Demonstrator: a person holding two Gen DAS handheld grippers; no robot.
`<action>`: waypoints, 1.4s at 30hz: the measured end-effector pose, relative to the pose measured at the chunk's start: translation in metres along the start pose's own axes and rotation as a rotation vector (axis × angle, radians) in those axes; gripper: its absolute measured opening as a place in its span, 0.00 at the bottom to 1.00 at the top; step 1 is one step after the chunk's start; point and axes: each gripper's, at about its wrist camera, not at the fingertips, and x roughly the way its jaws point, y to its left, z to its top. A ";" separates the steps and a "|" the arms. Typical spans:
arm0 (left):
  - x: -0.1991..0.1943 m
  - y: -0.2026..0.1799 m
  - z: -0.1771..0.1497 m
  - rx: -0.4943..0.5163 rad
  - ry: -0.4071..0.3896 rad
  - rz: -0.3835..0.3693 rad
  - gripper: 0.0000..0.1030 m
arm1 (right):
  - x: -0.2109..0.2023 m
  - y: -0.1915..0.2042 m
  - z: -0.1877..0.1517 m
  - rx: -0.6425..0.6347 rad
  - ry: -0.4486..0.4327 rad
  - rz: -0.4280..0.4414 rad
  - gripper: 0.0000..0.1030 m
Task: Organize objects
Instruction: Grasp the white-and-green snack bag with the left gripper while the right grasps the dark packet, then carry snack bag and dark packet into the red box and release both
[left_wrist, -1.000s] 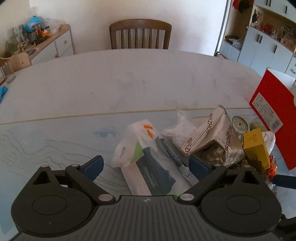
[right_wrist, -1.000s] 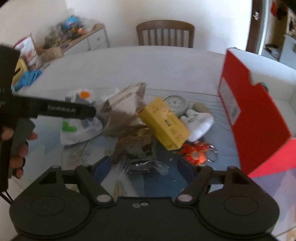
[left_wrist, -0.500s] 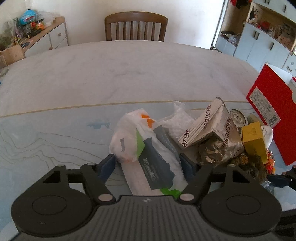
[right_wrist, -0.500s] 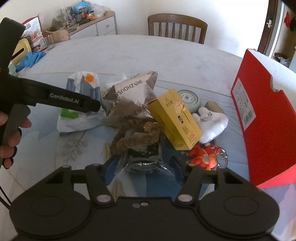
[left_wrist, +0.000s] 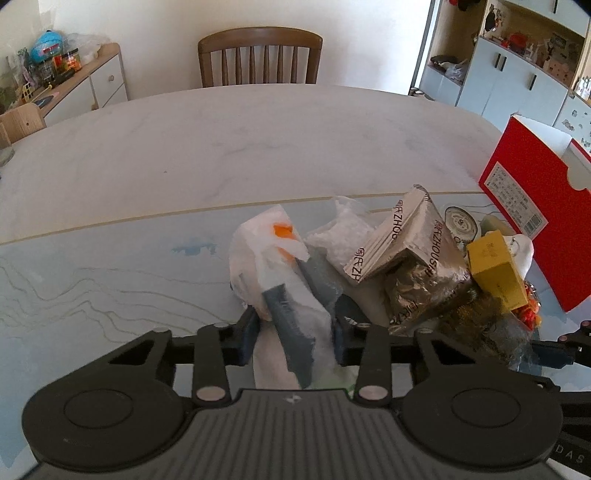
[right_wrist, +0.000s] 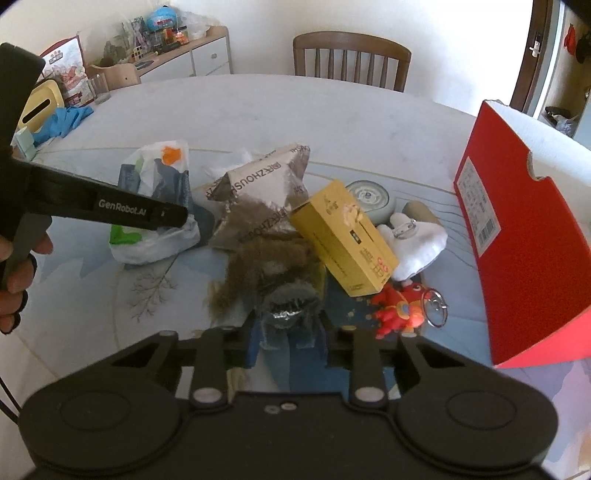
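A white plastic bag (left_wrist: 280, 295) with a dark blue pack inside lies at the left of the pile. My left gripper (left_wrist: 295, 332) is closing on its near end, and both blue pads press into the plastic. In the right wrist view one of its black fingers (right_wrist: 122, 208) reaches across to that bag (right_wrist: 155, 221). My right gripper (right_wrist: 288, 339) is closing on a crinkled clear packet (right_wrist: 288, 314) joined to a brown fuzzy clump (right_wrist: 258, 273), and the pads touch its sides. A silver foil bag (right_wrist: 266, 192) and a yellow box (right_wrist: 343, 236) lean behind it.
A red open box (right_wrist: 524, 236) stands upright at the right. Beside the yellow box lie a white plush (right_wrist: 417, 240), a red toy keychain (right_wrist: 402, 310) and a round tin (right_wrist: 369, 195). A wooden chair (left_wrist: 258, 55) stands at the table's far edge. A hand (right_wrist: 14, 273) holds the left gripper.
Both grippers' jaws have narrowed from wide apart. The left pads now squeeze the white bag and the right pads now touch the clear packet. Neither hand has shifted much.
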 end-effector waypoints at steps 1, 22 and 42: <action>-0.002 0.000 0.000 -0.002 -0.001 -0.003 0.33 | -0.002 0.000 -0.001 0.001 -0.002 0.001 0.26; -0.077 -0.035 -0.002 0.074 -0.028 -0.115 0.31 | -0.085 -0.019 -0.018 0.071 -0.096 0.013 0.25; -0.125 -0.166 0.053 0.220 -0.084 -0.266 0.31 | -0.160 -0.100 0.001 0.088 -0.169 -0.090 0.26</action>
